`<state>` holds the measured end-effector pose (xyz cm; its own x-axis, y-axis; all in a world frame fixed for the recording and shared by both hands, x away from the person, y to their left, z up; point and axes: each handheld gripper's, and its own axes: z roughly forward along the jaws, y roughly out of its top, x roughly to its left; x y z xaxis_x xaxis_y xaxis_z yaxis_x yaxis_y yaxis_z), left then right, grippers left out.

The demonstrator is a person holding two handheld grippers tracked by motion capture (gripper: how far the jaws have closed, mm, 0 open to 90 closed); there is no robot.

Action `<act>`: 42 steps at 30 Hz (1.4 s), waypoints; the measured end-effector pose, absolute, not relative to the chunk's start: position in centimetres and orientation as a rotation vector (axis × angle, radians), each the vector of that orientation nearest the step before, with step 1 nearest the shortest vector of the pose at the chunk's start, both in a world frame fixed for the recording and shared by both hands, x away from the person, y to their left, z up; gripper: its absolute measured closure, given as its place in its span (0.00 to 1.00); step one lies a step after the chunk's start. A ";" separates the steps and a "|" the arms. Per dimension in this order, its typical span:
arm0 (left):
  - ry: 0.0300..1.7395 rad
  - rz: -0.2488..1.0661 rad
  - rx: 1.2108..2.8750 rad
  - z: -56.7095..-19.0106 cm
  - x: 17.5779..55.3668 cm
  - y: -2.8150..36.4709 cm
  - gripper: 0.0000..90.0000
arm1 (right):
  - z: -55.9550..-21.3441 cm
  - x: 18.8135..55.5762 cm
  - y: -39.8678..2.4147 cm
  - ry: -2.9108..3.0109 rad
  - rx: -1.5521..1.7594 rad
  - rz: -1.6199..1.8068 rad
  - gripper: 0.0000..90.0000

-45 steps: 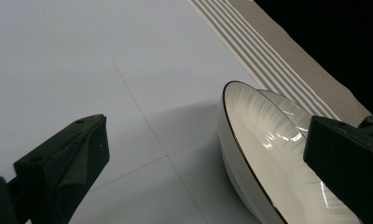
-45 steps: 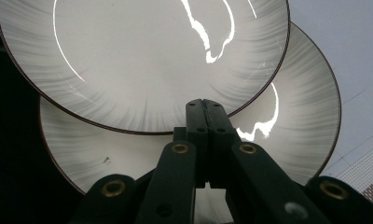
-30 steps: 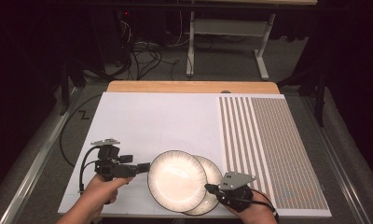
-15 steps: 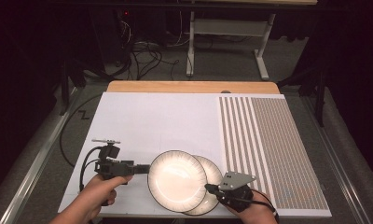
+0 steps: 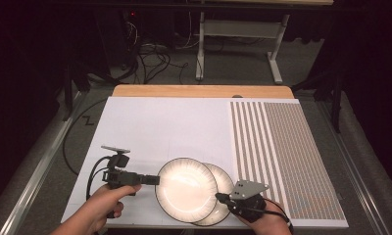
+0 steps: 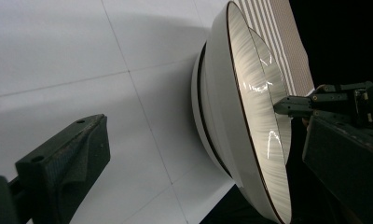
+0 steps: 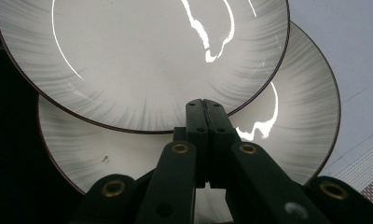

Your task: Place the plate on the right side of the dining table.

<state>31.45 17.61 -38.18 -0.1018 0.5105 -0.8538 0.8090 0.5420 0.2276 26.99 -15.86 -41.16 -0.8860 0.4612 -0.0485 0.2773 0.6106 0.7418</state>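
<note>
Two white plates with dark rims and grey streaks overlap near the table's front edge. The upper plate [image 5: 186,190] [image 7: 142,56] [image 6: 240,135] lies to the left, partly on the lower plate [image 5: 225,182] [image 7: 292,93]. My left gripper [image 5: 155,180] [image 6: 203,126], turned on its side, is open, its jaws wide apart just short of the upper plate's left rim and not pressing on it. My right gripper [image 5: 219,197] [image 7: 204,106] is shut with nothing between its jaws. Its tips rest over the lower plate, at the upper plate's right rim. The left gripper view also shows those tips [image 6: 287,105].
The plates sit on a white table sheet [image 5: 159,127] with a striped and dotted mat [image 5: 282,147] on its right part. A wooden edge [image 5: 199,91] runs along the back. Cables [image 5: 150,54] and a desk frame [image 5: 238,29] are on the floor beyond.
</note>
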 end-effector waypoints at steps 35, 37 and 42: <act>1.823 -0.508 1.127 -39.4 31.4 15.2 0.45 | -41.2 27.0 -15.9 2.603 0.600 1.136 1.00; 1.824 -0.511 1.139 -39.5 31.4 15.2 0.49 | -41.2 27.0 -15.9 2.602 0.601 1.136 1.00; 1.845 -0.516 1.151 -39.5 31.4 15.0 0.60 | -41.2 27.0 -15.9 2.602 0.600 1.136 1.00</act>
<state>31.42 15.00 -39.49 -0.1882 0.5053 -0.8422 0.8689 0.4853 0.0971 26.96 -15.85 -41.19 -0.8873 0.4581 -0.0532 0.2724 0.6137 0.7411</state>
